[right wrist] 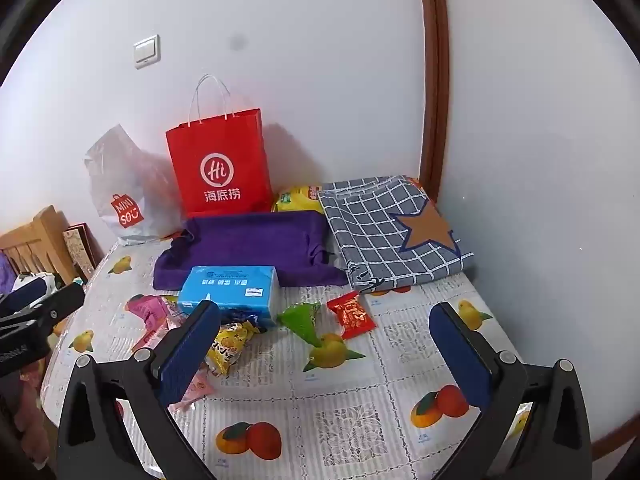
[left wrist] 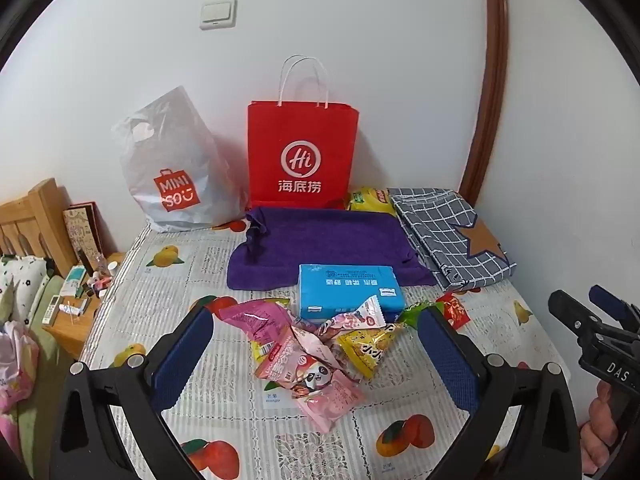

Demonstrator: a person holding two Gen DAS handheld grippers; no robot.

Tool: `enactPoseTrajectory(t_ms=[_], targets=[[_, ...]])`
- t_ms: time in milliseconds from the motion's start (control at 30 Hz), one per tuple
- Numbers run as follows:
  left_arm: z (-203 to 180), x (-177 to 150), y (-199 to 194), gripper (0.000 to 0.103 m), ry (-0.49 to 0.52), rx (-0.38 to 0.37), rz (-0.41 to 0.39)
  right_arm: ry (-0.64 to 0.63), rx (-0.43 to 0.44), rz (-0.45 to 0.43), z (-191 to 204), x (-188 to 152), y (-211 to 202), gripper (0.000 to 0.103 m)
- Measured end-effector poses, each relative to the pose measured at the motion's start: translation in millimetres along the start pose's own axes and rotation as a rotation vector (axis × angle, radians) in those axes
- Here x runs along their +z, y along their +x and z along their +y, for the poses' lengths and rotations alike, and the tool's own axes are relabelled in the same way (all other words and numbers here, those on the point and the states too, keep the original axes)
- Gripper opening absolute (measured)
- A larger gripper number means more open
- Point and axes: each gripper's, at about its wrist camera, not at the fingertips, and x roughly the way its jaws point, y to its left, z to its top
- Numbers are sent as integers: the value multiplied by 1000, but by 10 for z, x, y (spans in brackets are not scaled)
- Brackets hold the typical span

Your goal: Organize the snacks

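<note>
A pile of snack packets (left wrist: 316, 352) lies on the fruit-print tablecloth (left wrist: 168, 280): pink ones, a yellow triangular one (left wrist: 366, 350), a green one (right wrist: 302, 320) and a red one (right wrist: 352, 316). A red paper bag (left wrist: 302, 156) stands upright at the wall. My left gripper (left wrist: 316, 332) is open and empty, its fingers on either side of the pile, above it. My right gripper (right wrist: 326, 324) is open and empty, to the right of the pile, with the green and red packets ahead between its fingers.
A blue tissue pack (left wrist: 348, 292) lies behind the pile on a purple towel (left wrist: 328, 244). A white Miniso bag (left wrist: 176, 172) stands left of the red bag. A checked cloth (right wrist: 392, 232) and a yellow packet (right wrist: 298, 198) lie at the back right. A cluttered nightstand (left wrist: 76, 300) is left of the table.
</note>
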Motion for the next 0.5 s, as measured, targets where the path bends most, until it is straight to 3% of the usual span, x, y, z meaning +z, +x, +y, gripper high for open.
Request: enactPoseTrajectory(t_ms=[167, 300, 400, 500], targets=[[20, -37, -9, 103, -4, -11, -6, -10, -2, 5, 48, 34, 12, 103], [-98, -16, 17, 102, 53, 28, 15, -13, 25, -13, 54, -81, 7, 103], [-153, -58, -3, 102, 87, 11, 2, 0, 62, 4, 28, -115, 42, 103], [-125, -84, -32, 102, 87, -16, 2, 20, 41, 18, 16, -80, 86, 103]])
